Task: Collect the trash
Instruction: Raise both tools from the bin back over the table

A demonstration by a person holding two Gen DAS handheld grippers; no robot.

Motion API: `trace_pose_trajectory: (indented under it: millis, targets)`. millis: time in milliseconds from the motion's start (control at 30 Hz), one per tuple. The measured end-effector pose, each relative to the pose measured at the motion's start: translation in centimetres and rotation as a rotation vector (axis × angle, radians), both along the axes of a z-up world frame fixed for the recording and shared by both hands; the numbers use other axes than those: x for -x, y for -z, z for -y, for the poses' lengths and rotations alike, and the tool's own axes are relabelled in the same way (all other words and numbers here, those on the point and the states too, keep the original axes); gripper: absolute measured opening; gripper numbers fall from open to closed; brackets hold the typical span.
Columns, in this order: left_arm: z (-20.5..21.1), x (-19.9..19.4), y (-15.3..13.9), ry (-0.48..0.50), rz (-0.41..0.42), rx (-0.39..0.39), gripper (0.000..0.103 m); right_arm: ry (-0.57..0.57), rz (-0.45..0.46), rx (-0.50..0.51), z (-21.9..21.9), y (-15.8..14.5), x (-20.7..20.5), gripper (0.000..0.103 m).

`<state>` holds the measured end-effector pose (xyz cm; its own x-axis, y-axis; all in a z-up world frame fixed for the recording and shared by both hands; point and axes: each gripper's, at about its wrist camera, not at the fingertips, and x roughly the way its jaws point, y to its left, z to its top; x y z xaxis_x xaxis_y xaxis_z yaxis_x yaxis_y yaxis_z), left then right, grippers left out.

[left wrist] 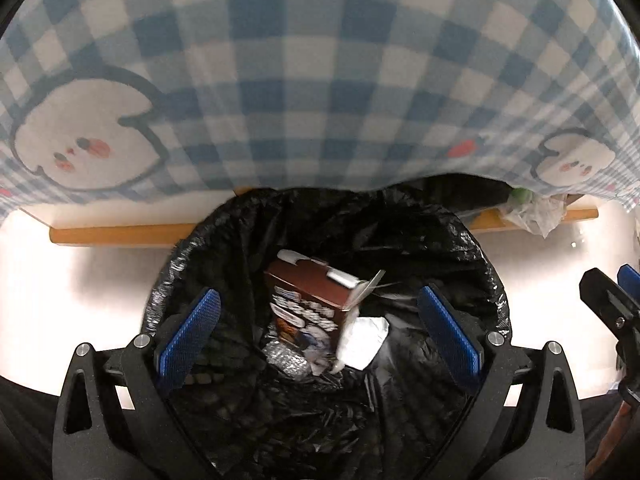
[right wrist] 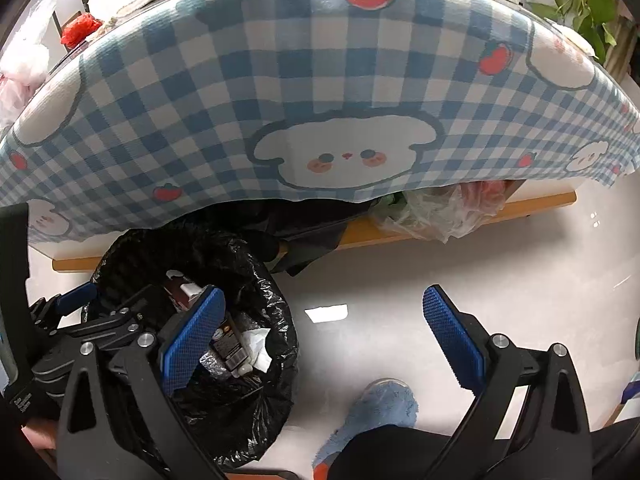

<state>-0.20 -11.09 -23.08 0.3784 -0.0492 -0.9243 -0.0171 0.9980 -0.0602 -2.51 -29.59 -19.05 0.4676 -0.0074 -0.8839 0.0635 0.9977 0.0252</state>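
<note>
Already some of the job looks done: the bin (left wrist: 328, 320), lined with a black bag, holds a brown carton (left wrist: 308, 296) lying on its side with a crumpled white wrapper (left wrist: 362, 340) against it and a bit of silvery foil (left wrist: 286, 358) beneath. Seen from the left wrist, the left tool (left wrist: 320, 332) hangs right over the mouth of the bin with its blue pads spread wide and nothing between them, so I judge the carton and wrapper to be already inside rather than held. The right tool (right wrist: 328, 336) is also spread wide and empty, poised over bare floor (right wrist: 400, 280) just beside the bin, near a blue fluffy slipper (right wrist: 376, 408). As for what is left, the bench (right wrist: 520, 206) under the blue checked cloth (right wrist: 280, 80) carries more that may count as trash: a red crumpled scrap (right wrist: 80, 30) and some white plastic (right wrist: 24, 56) near its far left edge, and clear plastic bags (right wrist: 432, 210) stuffed on its lower shelf. Whether those are meant for collecting I cannot tell, but both tools are free for another trip
</note>
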Motion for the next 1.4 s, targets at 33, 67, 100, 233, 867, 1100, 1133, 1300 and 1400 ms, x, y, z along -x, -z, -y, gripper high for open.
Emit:
trace_pose_trajectory:
  millis: [33, 67, 100, 233, 867, 1100, 1133, 1300, 1400]
  targets:
    - [-0.1, 0.0, -0.1, -0.005, 0.005, 0.000, 0.097, -0.001, 0.004, 0.001, -0.1, 0.0, -0.1, 0.095]
    - [-0.3, 0.1, -0.3, -0.009, 0.009, 0.001, 0.097, -0.004, 0.008, 0.002, -0.2, -0.1, -0.2, 0.095]
    - [-0.6, 0.1, -0.5, -0.011, 0.012, 0.002, 0.097, -0.006, 0.013, 0.003, -0.3, -0.3, -0.2, 0.095]
    - [-1.9, 0.6, -2.0, -0.019, 0.027, 0.003, 0.097, -0.010, 0.026, 0.007, -0.8, -1.1, 0.0, 0.095]
    - [-4.9, 4.7, -10.8, -0.006, 0.163, 0.000, 0.097, -0.081, 0.113, 0.027, -4.2, -7.8, 2.9, 0.095]
    - [-6.0, 5.6, -13.1, -0.022, 0.190, 0.012, 0.097, -0.102, 0.157, 0.035, -5.2, -10.1, 3.9, 0.095]
    - [-6.1, 5.7, -13.5, -0.020, 0.192, 0.012, 0.097, -0.106, 0.161, 0.036, -5.3, -10.4, 4.0, 0.095]
    - [-6.3, 5.8, -14.8, -0.015, 0.209, 0.006, 0.097, -0.119, 0.182, 0.041, -5.7, -11.7, 4.4, 0.095]
    - [-6.5, 5.8, -15.3, -0.017, 0.215, 0.000, 0.097, -0.119, 0.196, 0.036, -5.7, -12.3, 4.4, 0.096]
